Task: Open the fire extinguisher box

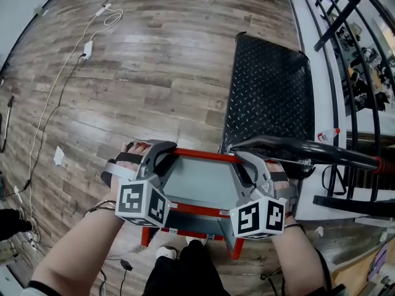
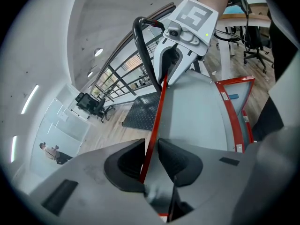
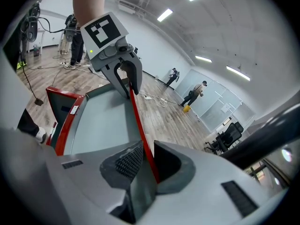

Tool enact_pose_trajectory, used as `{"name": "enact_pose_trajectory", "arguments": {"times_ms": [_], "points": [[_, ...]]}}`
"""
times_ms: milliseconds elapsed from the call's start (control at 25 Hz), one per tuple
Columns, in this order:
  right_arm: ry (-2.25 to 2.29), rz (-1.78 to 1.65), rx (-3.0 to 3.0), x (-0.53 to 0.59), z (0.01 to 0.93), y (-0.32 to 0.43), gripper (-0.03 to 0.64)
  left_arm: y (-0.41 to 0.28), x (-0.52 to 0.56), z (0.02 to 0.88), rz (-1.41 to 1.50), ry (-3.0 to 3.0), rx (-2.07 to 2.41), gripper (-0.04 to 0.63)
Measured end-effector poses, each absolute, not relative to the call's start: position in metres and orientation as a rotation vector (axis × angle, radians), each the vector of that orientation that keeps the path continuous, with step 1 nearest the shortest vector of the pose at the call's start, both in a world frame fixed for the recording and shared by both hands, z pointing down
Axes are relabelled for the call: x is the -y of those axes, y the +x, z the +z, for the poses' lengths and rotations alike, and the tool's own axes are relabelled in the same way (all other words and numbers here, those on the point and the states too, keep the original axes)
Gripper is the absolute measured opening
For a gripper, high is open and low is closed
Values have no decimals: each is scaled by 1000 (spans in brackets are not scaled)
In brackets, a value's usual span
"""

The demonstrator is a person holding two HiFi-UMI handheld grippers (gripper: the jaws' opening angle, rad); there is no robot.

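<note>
Clamping the red top edge (image 1: pixel 203 155) of the raised lid (image 1: pixel 200 180), the left gripper (image 1: pixel 159 158) and right gripper (image 1: pixel 248 163) grasp opposite corners; the fire extinguisher box (image 1: pixel 188 224) stands on wood floor (image 1: pixel 154 73) beside a platform trolley (image 1: pixel 268 91).

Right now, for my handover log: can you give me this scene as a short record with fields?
left gripper: jaws closed on the red edge of the lid, near its left end
right gripper: jaws closed on the same red edge, near its right end
lid: grey panel with a red rim, held by both grippers
box: red, standing on the wooden floor at the person's feet
beyond the box: black tread-plate mat
</note>
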State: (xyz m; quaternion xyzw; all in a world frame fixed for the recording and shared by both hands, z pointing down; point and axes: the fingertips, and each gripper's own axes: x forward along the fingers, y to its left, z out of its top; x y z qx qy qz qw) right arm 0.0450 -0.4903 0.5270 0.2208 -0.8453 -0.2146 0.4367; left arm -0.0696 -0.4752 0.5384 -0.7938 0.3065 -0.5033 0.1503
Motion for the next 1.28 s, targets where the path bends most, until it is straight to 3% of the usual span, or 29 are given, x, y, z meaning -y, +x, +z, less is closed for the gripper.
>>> {"name": "enact_pose_trajectory", "arguments": {"times_ms": [1000,1080,1280], "points": [[605,-711,2129,500,544,43,77,-72,485,550,-1326,-2238,-981,94],[594,-689,2147,497,543,42,116,-74,485,548,-1326,-2243,-991,94],[575,-665,2161,490,538,47,137,-72,482,543,-1325,-2257,-1025,95]]}}
